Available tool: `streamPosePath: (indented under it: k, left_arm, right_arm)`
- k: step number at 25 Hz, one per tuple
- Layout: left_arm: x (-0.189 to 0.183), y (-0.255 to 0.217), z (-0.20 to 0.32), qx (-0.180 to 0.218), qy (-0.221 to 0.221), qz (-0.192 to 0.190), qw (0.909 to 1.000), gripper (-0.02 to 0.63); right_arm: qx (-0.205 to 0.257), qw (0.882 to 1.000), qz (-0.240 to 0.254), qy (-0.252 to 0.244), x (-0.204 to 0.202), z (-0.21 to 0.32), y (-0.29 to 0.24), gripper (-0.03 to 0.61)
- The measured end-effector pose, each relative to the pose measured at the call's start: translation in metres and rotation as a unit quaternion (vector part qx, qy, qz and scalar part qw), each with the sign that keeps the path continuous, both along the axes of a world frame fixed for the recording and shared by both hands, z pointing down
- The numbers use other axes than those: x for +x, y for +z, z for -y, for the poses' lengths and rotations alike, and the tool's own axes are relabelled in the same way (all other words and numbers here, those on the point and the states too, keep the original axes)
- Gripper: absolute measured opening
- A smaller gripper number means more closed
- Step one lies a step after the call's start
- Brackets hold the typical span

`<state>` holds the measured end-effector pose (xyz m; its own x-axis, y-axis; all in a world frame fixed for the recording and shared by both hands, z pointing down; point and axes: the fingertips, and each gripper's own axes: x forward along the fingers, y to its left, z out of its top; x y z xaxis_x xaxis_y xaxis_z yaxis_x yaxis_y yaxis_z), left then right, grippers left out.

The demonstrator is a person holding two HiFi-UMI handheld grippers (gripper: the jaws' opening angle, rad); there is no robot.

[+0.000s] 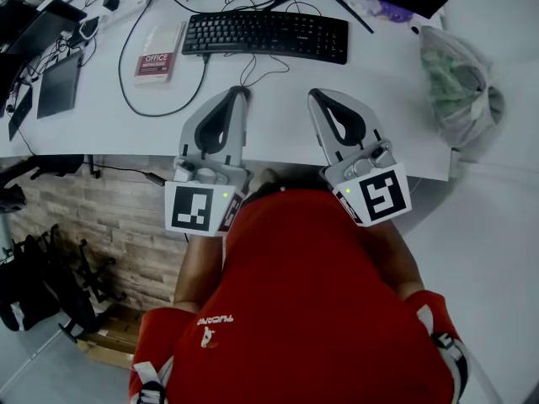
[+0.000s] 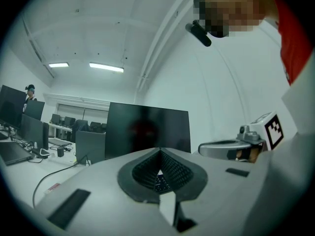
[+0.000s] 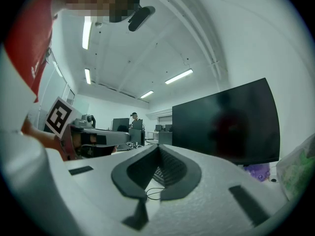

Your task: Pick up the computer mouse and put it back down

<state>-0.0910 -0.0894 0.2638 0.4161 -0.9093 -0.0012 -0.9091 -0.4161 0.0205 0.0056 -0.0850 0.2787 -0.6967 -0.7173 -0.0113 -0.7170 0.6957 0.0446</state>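
View from above of a person in a red shirt [image 1: 312, 293] standing at the near edge of a white desk [image 1: 387, 108], a hand-held gripper in each hand, both pointing level out over the desk.

The left gripper [image 1: 242, 91] reaches over the near edge, its tips just short of the middle of the desk. Its jaws are fully closed, tip against tip, with nothing between them; in the left gripper view only keyboard keys show through the leaf-shaped gap behind the tips. The right gripper [image 1: 313, 93] is beside it, apart from it, also over the near edge. Its jaws meet at the tips too and grip nothing — in the right gripper view a loop of thin black cable [image 3: 153, 193] lying on the desk and the keyboard show through its gap.

The computer mouse cannot be made out in any view. The thin cable runs from the keyboard side toward the left gripper's tips and passes out of sight beneath them.

A black keyboard [image 1: 265, 34] lies along the far edge, in front of a dark monitor [image 2: 147, 127]. A red-and-white booklet [image 1: 157, 55] lies to its left. A flat black device [image 1: 59, 82] sits toward the left end among other cables. A crumpled clear plastic bag [image 1: 459, 87] sits at the right edge.
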Motion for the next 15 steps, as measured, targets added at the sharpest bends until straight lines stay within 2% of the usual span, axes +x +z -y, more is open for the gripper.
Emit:
streamPosePath:
  k: [15]
  left_arm:
    - [-0.0031,-0.0017,-0.0043,0.002,0.0,-0.001,1.0,0.009]
  right_arm:
    - [0.001,1.0,0.0,0.002,-0.0014,-0.0039,-0.0008,0.005]
